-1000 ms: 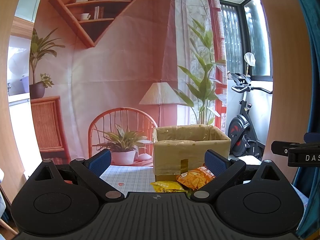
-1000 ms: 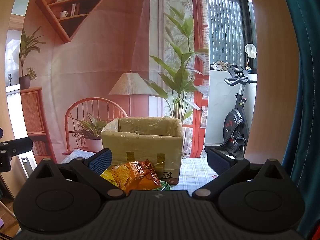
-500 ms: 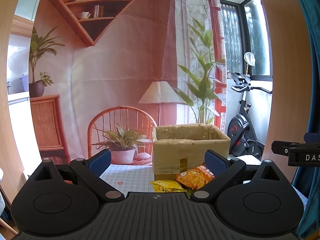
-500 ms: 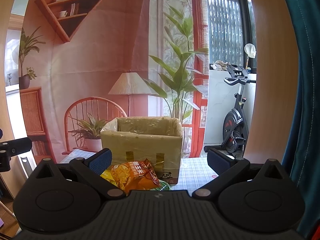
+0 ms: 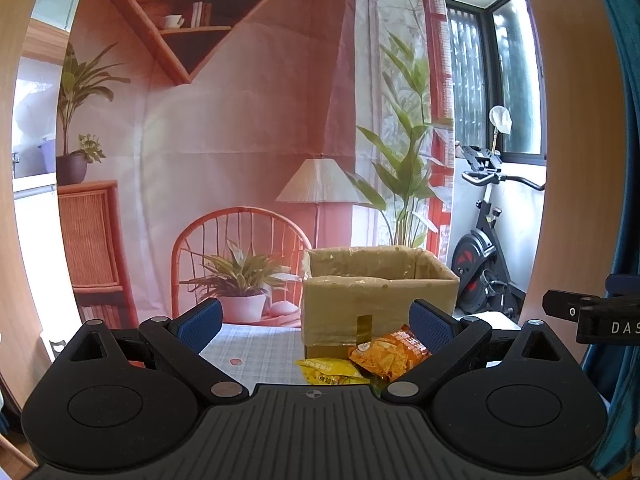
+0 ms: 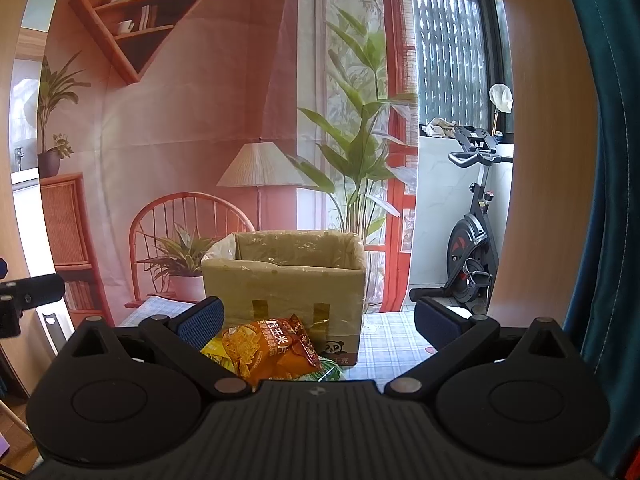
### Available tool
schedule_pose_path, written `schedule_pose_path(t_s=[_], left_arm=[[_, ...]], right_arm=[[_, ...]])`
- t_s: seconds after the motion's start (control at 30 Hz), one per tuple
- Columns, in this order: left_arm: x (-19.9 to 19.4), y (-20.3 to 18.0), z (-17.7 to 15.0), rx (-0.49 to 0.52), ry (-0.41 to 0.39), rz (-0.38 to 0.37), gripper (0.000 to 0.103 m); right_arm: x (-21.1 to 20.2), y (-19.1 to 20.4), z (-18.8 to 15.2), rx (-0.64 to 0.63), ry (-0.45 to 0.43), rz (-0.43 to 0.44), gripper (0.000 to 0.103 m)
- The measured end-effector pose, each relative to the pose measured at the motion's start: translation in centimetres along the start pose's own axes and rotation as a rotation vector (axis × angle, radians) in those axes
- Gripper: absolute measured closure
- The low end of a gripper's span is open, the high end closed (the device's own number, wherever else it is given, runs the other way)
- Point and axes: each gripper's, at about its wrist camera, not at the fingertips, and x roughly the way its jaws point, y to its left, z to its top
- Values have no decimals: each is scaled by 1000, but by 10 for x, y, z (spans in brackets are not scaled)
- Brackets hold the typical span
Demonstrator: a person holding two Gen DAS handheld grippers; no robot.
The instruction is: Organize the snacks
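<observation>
Nothing has really moved since a second ago: both views sit almost exactly where they were. Nearest me, my left gripper (image 5: pixel 316 320) has its blue-padded fingers spread wide apart with nothing between them, and my right gripper (image 6: pixel 318 318) stands equally apart and empty. Just beyond them, on the pale checked tablecloth (image 5: pixel 256 352), lies the orange corn-chip snack bag (image 6: pixel 268 346), resting over a yellow snack packet (image 5: pixel 330 372). Only the right view shows a green packet (image 6: pixel 326 374) tucked under the orange one. Directly behind them, touching or nearly so, stands the open brown cardboard box lined with clear plastic (image 6: pixel 284 284). Farther back hangs a printed room backdrop (image 5: pixel 240 140), and a black exercise bike (image 6: pixel 472 248) stands at the right.
</observation>
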Motion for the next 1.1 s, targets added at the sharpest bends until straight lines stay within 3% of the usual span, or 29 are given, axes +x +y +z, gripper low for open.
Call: schedule_pose_path(t_s=[0.17, 0.33, 0.47, 0.57, 0.63, 0.83, 0.93, 1.1], left_arm=[[23, 2, 5, 48, 25, 54, 2], [58, 22, 19, 68, 10, 98, 2], [95, 34, 17, 39, 82, 130, 3], [112, 43, 17, 43, 58, 149, 3], [123, 47, 13, 18, 52, 140, 3], [158, 41, -17, -78, 136, 73, 3], [177, 39, -33, -78, 180, 30, 3], [201, 44, -54, -70, 221, 44, 4]], right_arm=[[17, -3, 11, -46, -54, 8, 0], [66, -14, 22, -16, -37, 18, 0], [103, -25, 16, 26, -41, 32, 0], [128, -33, 9, 66, -46, 42, 0], [143, -36, 2, 84, -33, 40, 0], [177, -37, -31, 117, 21, 74, 0], [188, -38, -52, 130, 68, 101, 0], [200, -39, -74, 135, 111, 116, 0]])
